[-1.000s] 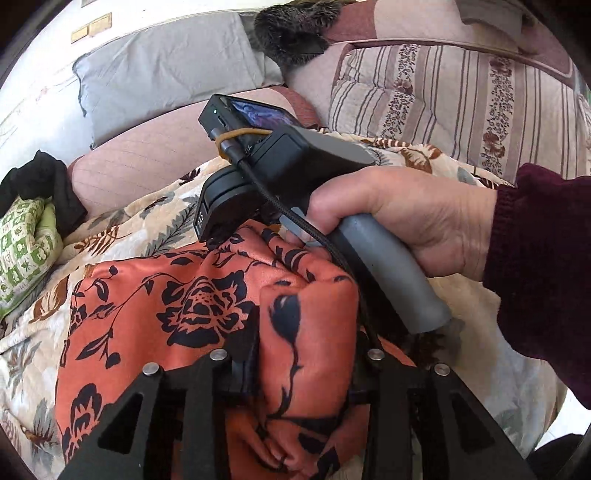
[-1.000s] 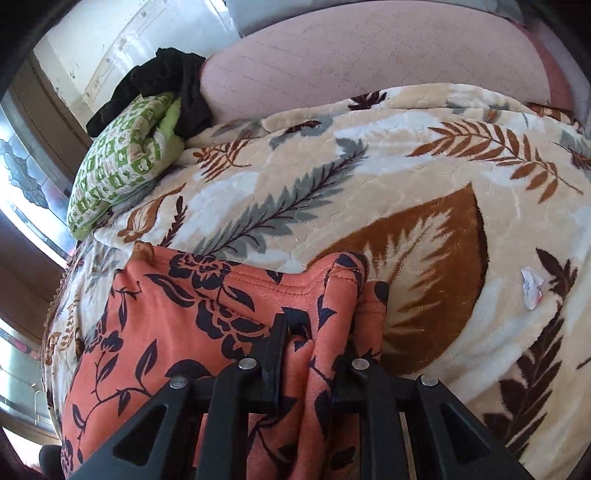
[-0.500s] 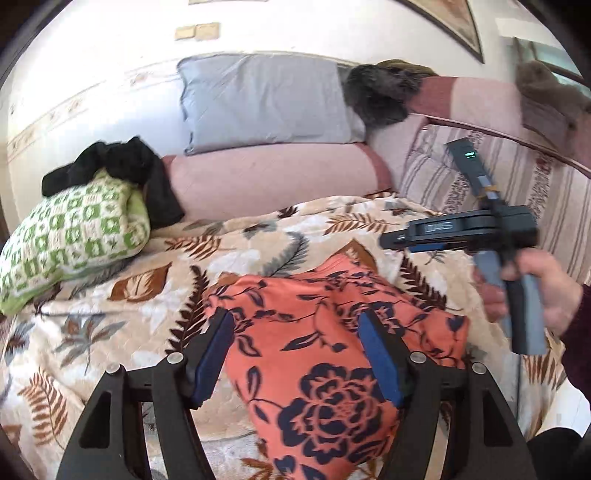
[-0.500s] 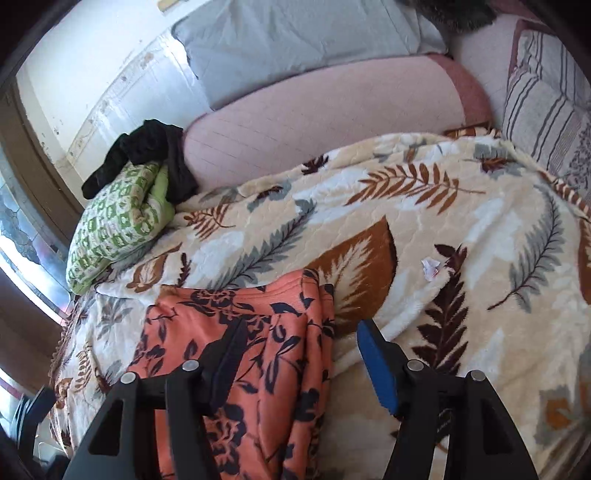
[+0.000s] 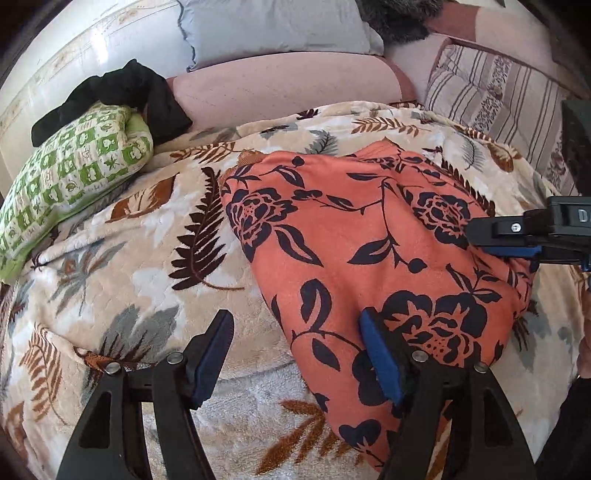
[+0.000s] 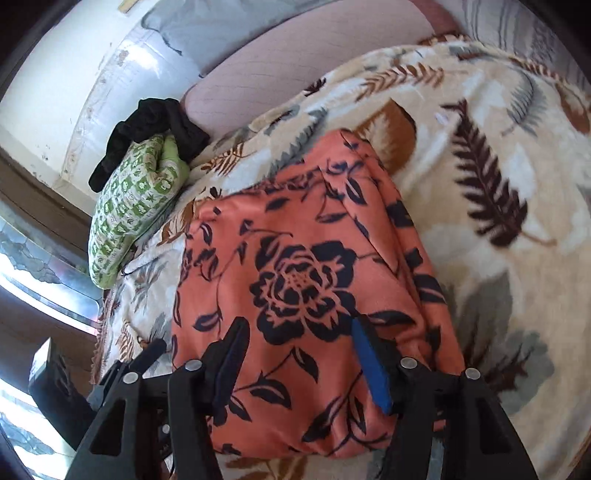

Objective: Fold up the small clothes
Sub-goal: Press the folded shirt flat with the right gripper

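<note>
Orange floral garment (image 5: pixel 369 266) lies folded into a compact, roughly rectangular bundle on the leaf-patterned blanket (image 5: pixel 122 258) covering the bed, right of centre in the left wrist view. One second ago both claws were clamped on bunched cloth at its near edge; half a second ago both had let go. Now both are free of it.

Left claw (image 5: pixel 295 354): fingers apart, nothing gripped. Its right pad sits over the bundle's near left edge, its left pad over bare blanket.

Right claw (image 6: pixel 299 365): fingers apart, straddling the near part of the bundle from above, nothing gripped. Whether the pads touch the cloth cannot be told. In the left wrist view it enters from the right, at the bundle's right edge.

Judgement: the release means the last fold has been laid down. The layered right edge looks slightly uneven, so a smoothing press or a transfer to a pile seems the likely remaining step.

Surroundings: green patterned cloth (image 5: pixel 70 166) with a black garment (image 5: pixel 122 92) on top, far left. Pink bolster (image 5: pixel 288 92) and grey pillow (image 5: pixel 273 29) at the far side; striped cushion (image 5: pixel 491 96) far right.
</note>
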### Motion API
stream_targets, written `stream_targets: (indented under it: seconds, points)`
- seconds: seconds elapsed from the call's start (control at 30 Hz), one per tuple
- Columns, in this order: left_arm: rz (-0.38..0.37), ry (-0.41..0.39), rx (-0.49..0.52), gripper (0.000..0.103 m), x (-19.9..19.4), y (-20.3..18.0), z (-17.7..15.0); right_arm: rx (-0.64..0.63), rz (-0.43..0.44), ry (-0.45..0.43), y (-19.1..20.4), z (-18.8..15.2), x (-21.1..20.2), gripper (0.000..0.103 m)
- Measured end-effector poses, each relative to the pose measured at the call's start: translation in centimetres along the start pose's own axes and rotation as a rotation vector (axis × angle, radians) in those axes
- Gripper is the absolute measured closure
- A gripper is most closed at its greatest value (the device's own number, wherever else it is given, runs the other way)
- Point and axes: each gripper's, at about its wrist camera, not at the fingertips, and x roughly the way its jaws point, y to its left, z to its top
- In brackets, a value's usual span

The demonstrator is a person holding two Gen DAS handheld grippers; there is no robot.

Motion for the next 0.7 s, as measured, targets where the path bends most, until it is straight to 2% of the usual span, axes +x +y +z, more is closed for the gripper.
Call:
stream_targets:
  seconds: [0.03, 0.17, 0.2, 0.27, 0.33, 0.4, 0.5, 0.57, 0.63, 0.7]
  points:
    - [0.001, -0.006, 0.006, 0.031, 0.0, -0.1, -0.1, -0.015, 0.016, -0.02, -0.5, -0.6, -0.6, 0.046]
    - [-0.009, 0.004, 0.011, 0.031, -0.2, 0.1, -0.2, -0.087, -0.052, -0.009, -1.6, -2.3, -2.0, 0.047]
    - [-0.011, 0.008, 0.013, 0.031, -0.2, 0.1, -0.2, -0.084, -0.047, 0.0, -2.1, -2.6, -2.0, 0.056]
    - [-0.009, 0.011, 0.016, 0.031, -0.1, 0.0, -0.2, -0.113, -0.093, -0.004, -2.5, -3.0, -1.9, 0.067]
    - [-0.008, 0.011, 0.008, 0.031, -0.1, 0.0, -0.2, -0.158, -0.12, -0.002, -2.1, -3.0, -1.9, 0.068]
    - [-0.012, 0.013, -0.002, 0.03, -0.1, 0.3, -0.2, -0.133, -0.129, 0.004, -2.0, -2.5, -2.3, 0.07]
    - [0.006, 0.014, -0.029, 0.019, 0.1, 0.7, -0.2, -0.12, -0.128, -0.026, -1.1, -1.3, -3.1, 0.07]
    - [0.0, 0.026, -0.067, 0.011, 0.4, 1.2, -0.2, -0.135, -0.134, -0.079, 0.0, -0.1, -3.5, 0.068]
    - [-0.011, 0.043, -0.101, 0.006, 0.8, 1.8, -0.1, -0.161, -0.123, -0.14, 1.5, 1.6, -3.6, 0.067]
    - [-0.009, 0.053, -0.111, 0.002, 1.0, 2.0, -0.1, -0.169, -0.104, -0.161, 2.7, 3.4, -2.7, 0.067]
